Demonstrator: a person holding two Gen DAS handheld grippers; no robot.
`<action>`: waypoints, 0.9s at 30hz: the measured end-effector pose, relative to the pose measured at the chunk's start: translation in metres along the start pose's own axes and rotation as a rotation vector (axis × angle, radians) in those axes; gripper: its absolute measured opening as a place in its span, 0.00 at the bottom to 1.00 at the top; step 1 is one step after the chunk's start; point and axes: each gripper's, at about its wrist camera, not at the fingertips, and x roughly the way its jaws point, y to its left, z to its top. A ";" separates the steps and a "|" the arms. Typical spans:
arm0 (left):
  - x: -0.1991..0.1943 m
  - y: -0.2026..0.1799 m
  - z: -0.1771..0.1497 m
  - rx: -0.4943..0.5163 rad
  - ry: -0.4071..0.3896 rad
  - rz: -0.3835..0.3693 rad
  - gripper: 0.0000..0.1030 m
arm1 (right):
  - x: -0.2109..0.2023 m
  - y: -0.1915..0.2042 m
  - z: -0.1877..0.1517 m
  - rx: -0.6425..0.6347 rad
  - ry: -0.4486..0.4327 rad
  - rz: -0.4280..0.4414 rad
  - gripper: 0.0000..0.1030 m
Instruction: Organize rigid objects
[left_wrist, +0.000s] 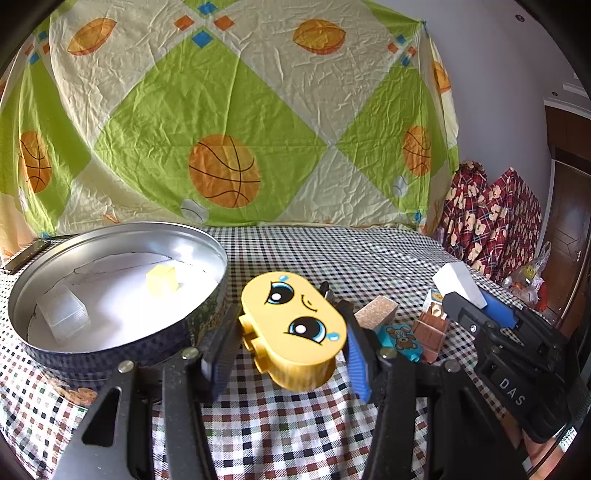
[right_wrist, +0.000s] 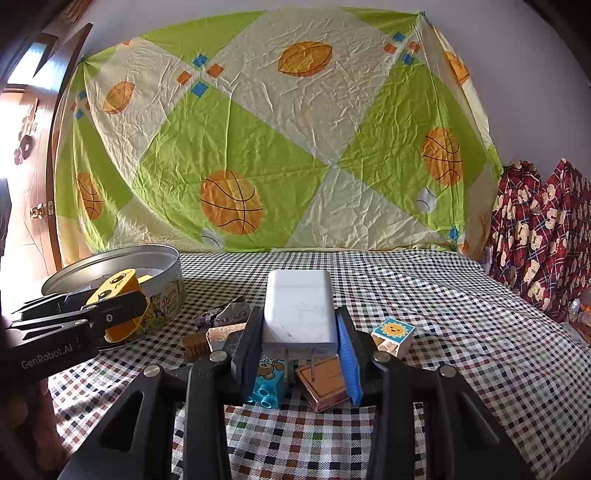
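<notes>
A yellow face block (left_wrist: 293, 334) sat clamped between the left gripper (left_wrist: 286, 354) fingers, just right of the round tin (left_wrist: 207, 251), seemingly bound for it. The right gripper (right_wrist: 301, 354) pinched a white block (right_wrist: 299, 308) above remaining toys on the checked cloth (right_wrist: 461, 332).

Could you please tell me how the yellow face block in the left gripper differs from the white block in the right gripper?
The yellow face block is a rounded oval printed with a teary cartoon face; the white block is a plain rectangle with rounded corners. The yellow face block hangs beside the round tin, while the white block is above the small toy bricks. Both are clamped between gripper fingers, in the left gripper and right gripper.
</notes>
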 end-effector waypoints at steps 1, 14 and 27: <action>0.000 0.000 0.000 0.001 -0.004 0.001 0.50 | -0.001 0.000 0.000 0.000 -0.004 -0.002 0.39; -0.011 0.001 -0.003 -0.001 -0.058 0.018 0.50 | -0.008 0.000 0.000 0.001 -0.043 -0.013 0.39; -0.021 0.005 -0.004 -0.005 -0.101 0.051 0.50 | -0.008 0.000 0.001 0.008 -0.046 -0.035 0.39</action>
